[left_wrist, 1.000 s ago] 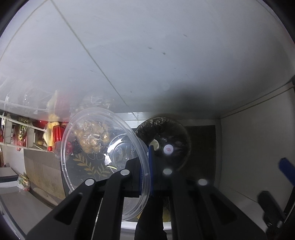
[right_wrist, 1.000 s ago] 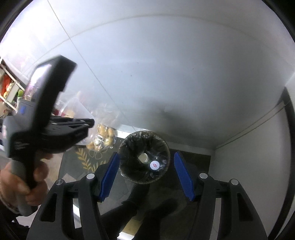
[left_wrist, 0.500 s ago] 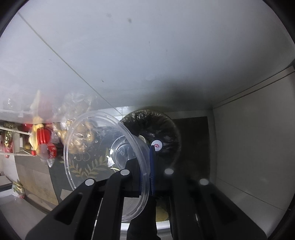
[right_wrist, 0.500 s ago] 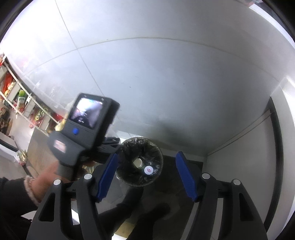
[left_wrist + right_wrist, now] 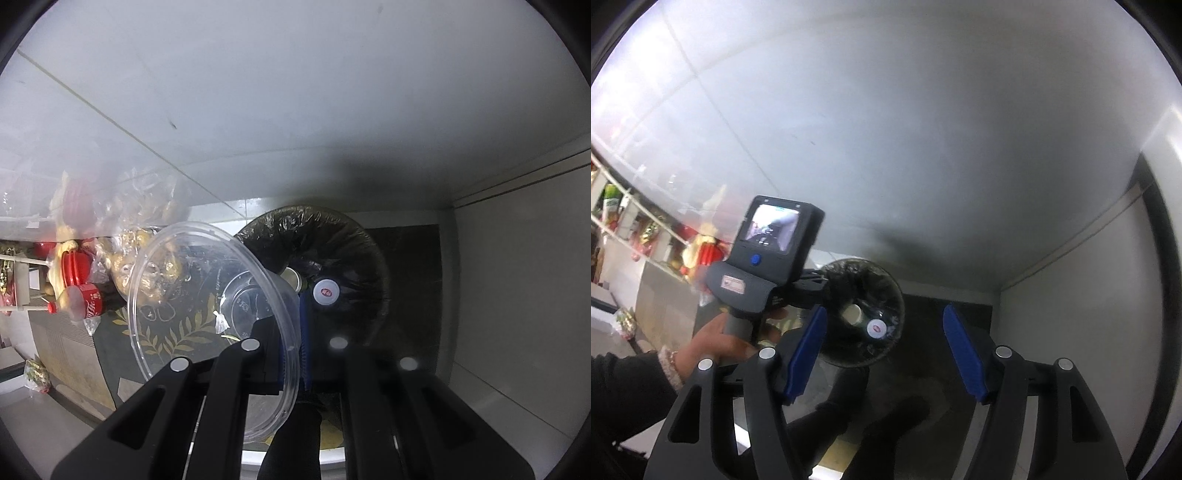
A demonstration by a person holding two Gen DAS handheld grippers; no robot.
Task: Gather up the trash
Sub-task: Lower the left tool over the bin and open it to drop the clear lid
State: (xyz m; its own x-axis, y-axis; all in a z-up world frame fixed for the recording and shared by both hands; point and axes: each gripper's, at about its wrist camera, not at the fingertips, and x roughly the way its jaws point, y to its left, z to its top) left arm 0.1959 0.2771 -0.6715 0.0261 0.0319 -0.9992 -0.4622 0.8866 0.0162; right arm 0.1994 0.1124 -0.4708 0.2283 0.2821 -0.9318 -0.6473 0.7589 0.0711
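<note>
Down at the lower middle of the left wrist view, the left claw (image 5: 293,343) is pinched tight on the rim of a clear plastic container (image 5: 207,310), which stands on edge and fills the left-centre of that frame. It is round, thin-walled and see-through, with a raised lip and a moulded ring in its base; a small white scrap clings inside it. Just right of and beyond the claw sits one round trash bin (image 5: 354,254) lined with a crinkled, glossy black bag. Two things show inside the bin: a bottle with a white cap bearing a red mark (image 5: 325,291), and the pale top of a second item beside it.

Seen from the right wrist view, the right claw (image 5: 882,350) stands spread with nothing between its two blue padded fingers (image 5: 807,350); the bin (image 5: 886,291) lies between and beyond them, nearer the left finger. One hand (image 5: 713,339) with a dark sleeve grips the handle of the left unit at lower left, its small screen facing the camera.

At the left of the left wrist view lie one red-labelled cola bottle (image 5: 83,301) on its side and crumpled clear wrappers (image 5: 147,206), over a dark mat with a gold leaf pattern (image 5: 184,332).
</note>
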